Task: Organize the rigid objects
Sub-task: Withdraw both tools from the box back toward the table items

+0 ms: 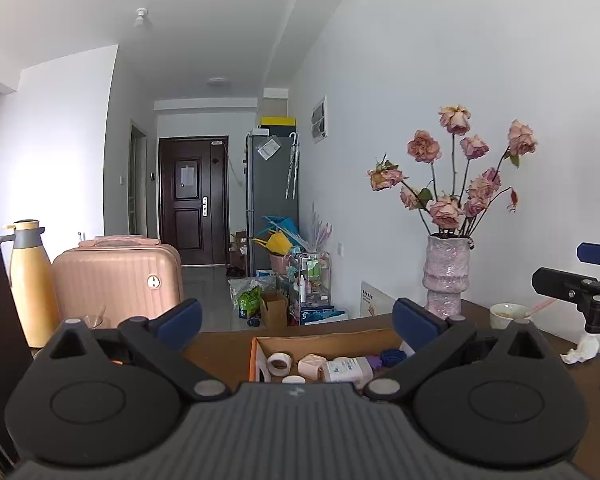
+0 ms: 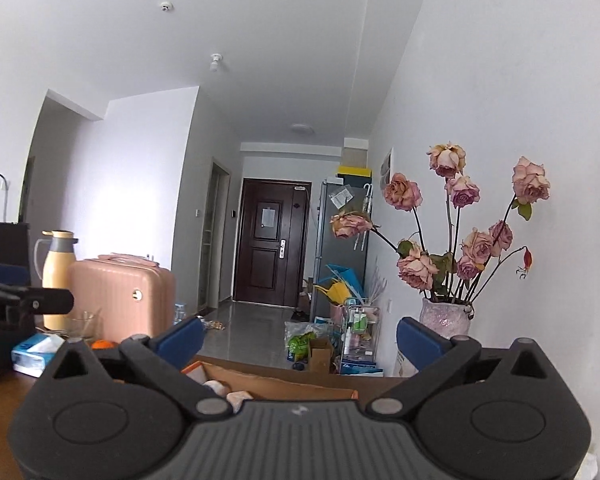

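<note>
Left wrist view: left gripper [image 1: 298, 322] spread wide, blue pads [image 1: 180, 320] well apart, nothing between them, touching nothing.
Cardboard box [image 1: 324, 338]: on the brown table [image 1: 580, 376], just below the left gripper; inside lie a tape roll [image 1: 279, 363], a pink case [image 1: 311, 365], a white bottle [image 1: 346, 369] and a purple item [image 1: 392, 356].
Vase of roses [image 1: 446, 276]: behind the box, to its right.
Right gripper [image 1: 576, 288]: at the frame edge, right of the box; its opening cannot be told here.

Right wrist view: right gripper [image 2: 300, 340] released, blue pads [image 2: 182, 338] wide apart, empty, above the box [image 2: 284, 384].
Left gripper [image 2: 40, 300]: left of the box, side-on.
Pink suitcase [image 2: 120, 300], yellow thermos [image 2: 58, 276]: behind the box, to its left.
</note>
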The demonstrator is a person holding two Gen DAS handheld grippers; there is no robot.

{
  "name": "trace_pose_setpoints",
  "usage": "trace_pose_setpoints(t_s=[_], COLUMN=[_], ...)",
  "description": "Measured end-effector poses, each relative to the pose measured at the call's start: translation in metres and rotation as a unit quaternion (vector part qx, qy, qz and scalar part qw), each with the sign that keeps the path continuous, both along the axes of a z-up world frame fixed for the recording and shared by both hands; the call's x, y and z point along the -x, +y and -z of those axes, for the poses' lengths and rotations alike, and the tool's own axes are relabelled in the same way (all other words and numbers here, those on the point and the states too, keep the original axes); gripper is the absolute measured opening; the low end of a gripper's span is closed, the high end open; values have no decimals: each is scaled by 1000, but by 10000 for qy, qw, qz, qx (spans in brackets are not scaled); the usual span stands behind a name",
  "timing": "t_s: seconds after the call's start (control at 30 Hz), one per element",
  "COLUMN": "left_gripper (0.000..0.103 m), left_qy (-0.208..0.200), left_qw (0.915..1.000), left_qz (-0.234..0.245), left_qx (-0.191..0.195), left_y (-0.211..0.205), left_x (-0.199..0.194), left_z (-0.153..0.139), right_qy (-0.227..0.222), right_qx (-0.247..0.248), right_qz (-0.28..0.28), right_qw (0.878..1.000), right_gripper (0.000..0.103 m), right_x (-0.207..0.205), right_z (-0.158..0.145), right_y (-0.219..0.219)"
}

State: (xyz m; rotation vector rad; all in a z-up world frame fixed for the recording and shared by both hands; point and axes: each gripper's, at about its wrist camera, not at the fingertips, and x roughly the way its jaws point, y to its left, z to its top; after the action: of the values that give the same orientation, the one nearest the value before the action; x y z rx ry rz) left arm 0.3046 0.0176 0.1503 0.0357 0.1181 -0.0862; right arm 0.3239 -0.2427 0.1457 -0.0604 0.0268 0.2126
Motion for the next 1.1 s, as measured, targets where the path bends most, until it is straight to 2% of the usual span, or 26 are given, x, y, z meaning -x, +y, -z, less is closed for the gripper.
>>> trace_pose_setpoints(t_s=[0.1,0.2,0.43,0.57,0.63,0.7,0.83,0.97,1.1], left_gripper=[103,103,103,103,103,103,103,103,103], left_qy=[91,350,577,1193,1511,1786,1865,1947,2108], left_qw=[9999,9993,9982,9910,9855,9809,9787,9776,9744], left_qz=[-47,-93,-109,-50,124,47,-119,-146,-63], left_qx=[-2,43,142,610,759,763,845,781,777], left_y=[-2,-1,4,12,18,24,29,26,23], left_x=[18,39,108,137,148,151,146,131,110], left_z=[12,29,82,116,131,140,143,144,151], right_qy=[4,212,739,1170,1419,1637,1890,1966,2008], right_qx=[-44,-130,-200,-375,-396,-328,-141,-147,75], right_qz=[-47,-88,-184,-184,-261,-234,-249,-237,-275], right_qw=[10000,9997,9969,9923,9887,9857,9816,9801,9792], right_gripper=[103,103,103,103,103,103,103,103,103], right_x=[29,51,120,152,163,170,175,162,148], right_z=[8,23,81,118,136,151,169,170,169], right_y=[0,-5,-20,-29,-33,-35,-33,-31,-25])
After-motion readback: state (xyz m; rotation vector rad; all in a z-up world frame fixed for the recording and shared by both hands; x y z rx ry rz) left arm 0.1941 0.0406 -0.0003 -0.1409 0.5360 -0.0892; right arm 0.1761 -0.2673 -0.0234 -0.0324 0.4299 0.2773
